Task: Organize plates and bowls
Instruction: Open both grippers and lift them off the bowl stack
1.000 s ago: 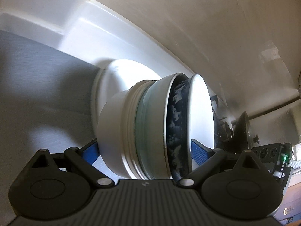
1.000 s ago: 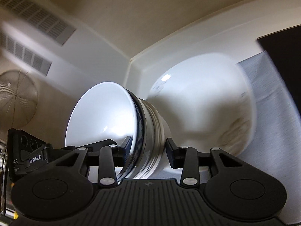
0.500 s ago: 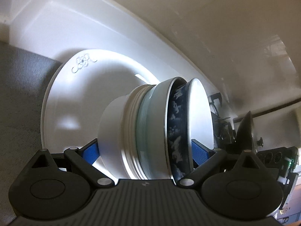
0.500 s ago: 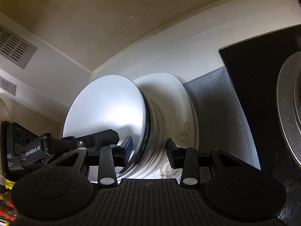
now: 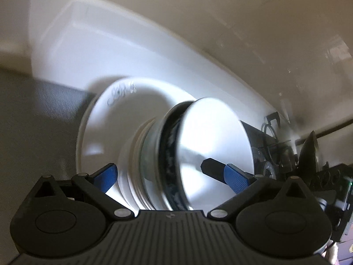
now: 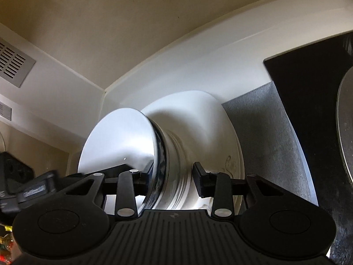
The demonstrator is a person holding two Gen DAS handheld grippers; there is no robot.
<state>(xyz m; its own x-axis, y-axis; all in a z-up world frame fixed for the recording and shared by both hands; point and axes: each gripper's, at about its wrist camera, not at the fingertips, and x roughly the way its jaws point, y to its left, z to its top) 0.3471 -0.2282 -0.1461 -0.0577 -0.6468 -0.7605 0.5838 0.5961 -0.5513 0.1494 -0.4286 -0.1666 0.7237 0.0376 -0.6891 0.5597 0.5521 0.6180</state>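
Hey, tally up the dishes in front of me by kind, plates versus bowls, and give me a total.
plates: 1, white with a drawn motif near the rim
bowls: at least 3, nested; the lower rims are too blurred for an exact count
total: at least 4 dishes

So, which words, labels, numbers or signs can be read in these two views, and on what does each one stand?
No text can be read here.
The label on the left hand-held gripper is too blurred to read.
The dark flourish on the white plate is a blurred ornament with no letters.
No text shows on the stack of bowls.
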